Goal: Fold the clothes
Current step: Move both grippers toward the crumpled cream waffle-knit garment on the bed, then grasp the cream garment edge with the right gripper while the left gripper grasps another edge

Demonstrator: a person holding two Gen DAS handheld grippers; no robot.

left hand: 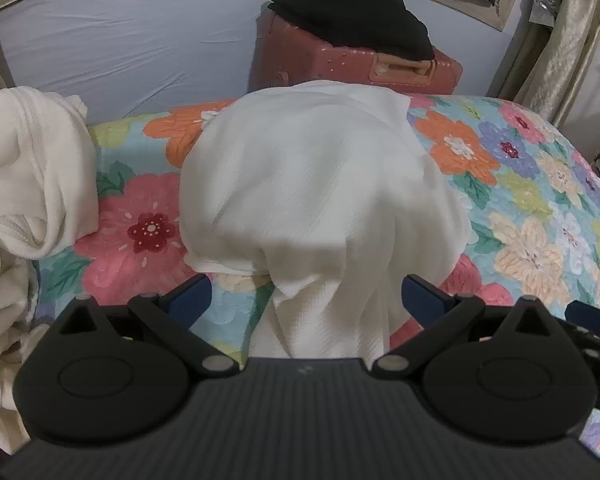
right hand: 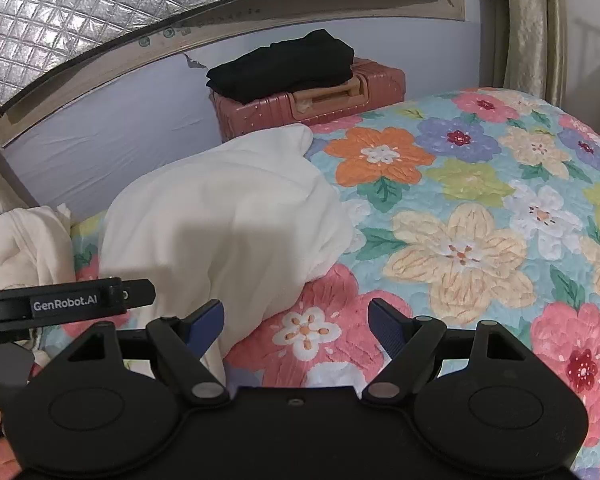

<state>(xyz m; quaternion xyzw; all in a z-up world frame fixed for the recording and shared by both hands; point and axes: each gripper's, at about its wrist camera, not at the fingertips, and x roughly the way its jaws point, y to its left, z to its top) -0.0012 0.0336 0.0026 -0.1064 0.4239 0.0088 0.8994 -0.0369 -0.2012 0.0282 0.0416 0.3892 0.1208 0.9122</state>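
Both spread: left claw [left hand: 306, 294] straddling white cloth [left hand: 316, 184] on bed [left hand: 500, 184], right claw [right hand: 296, 322] beside cloth.

I count two pale garments on my bed: one white garment [left hand: 320, 184] in the middle of the frame and one cream garment [left hand: 28, 184] bunched at the left edge. One pink suitcase [left hand: 340, 68] sits upper centre, bearing one folded black garment [left hand: 352, 20].
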